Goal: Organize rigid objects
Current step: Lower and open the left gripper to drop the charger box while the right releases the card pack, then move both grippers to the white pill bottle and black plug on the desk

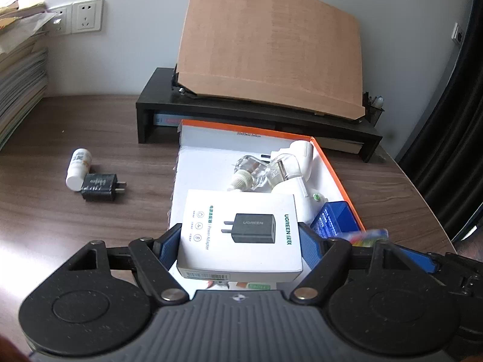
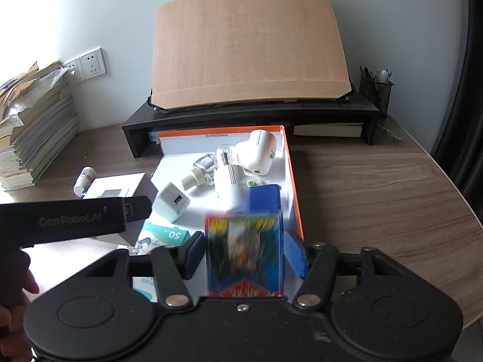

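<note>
Left gripper (image 1: 240, 241): blue pads clamped on both sides of a white charger carton (image 1: 240, 232), 1 pc, flat rectangular, printed w/ a black plug adapter and green "UGREEN" lettering, barcode on its near edge; held just above the near end of the orange-rimmed box (image 1: 338, 178). Right gripper (image 2: 244, 253): jaws close about a blue card pack (image 2: 246, 241), 1 pc, upright, motion-blurred multicolour face w/ red band at the bottom; whether the pads press on it cannot be told from the blur; pack sits over the box's near right corner. Ahead of both tools, inside the white-floored box: 2 white plug-in units (image 2: 259, 150), 1 clear glass bottle (image 2: 203, 166) w/ ribbed cap, 1 white cube charger (image 2: 172, 202), 1 teal-and-white carton marked "50" (image 2: 169, 235). Left of the left gripper, on the wood-grain desk (image 1: 60, 226), outside the box: 1 white pill bottle (image 1: 78, 169) on its side, touching 1 black plug adapter (image 1: 101, 187). Farther ahead: 1 black riser shelf (image 2: 250, 114) carrying 1 tilted wooden board (image 2: 250, 48); far left, 1 paper stack (image 2: 36, 126).
</note>
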The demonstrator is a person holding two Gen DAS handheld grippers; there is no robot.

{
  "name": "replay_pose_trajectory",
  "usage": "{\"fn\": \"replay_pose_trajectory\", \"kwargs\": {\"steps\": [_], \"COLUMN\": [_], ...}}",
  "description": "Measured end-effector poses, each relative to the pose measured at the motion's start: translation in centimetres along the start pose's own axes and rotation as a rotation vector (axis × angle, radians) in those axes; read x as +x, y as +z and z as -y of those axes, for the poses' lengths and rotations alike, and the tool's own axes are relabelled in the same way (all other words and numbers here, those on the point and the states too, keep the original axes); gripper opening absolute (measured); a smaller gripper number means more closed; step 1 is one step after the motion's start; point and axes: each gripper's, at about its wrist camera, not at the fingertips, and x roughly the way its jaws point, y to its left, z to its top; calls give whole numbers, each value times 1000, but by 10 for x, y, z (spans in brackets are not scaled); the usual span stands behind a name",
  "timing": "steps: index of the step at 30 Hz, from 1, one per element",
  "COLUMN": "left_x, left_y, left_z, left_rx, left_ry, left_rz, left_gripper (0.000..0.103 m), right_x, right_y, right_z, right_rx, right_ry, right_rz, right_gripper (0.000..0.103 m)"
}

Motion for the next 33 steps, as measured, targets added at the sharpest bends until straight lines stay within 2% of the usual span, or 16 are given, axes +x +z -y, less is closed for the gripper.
{"fn": "replay_pose_trajectory", "kwargs": {"steps": [2,7,17,22,28,33], "left_x": [3,10,37,46,35,21], "left_y": [1,6,19,19,26,36], "left_z": [1,2,19,22,9,-18], "left_rx": [8,16,85,106,102,77], "left_ry": [-2,-9,-69,-112,-142,-124], "left_rz": [-1,-18,-77,-132,-133,-103], "left_gripper": [79,79,79,80,84,84], "right_x": [3,1,-24,-37,-39,-31], "right_y": [2,2,0,0,7,19], "right_z": [0,5,19,16,-1,-29], "right_rx": [-8,19,66,74,82,62], "right_ry": [-7,-7,-61,-104,-114,-89], "right_rz": [-5,12,77,107,124,139], "right_gripper": [41,42,63,68,69,72]}}
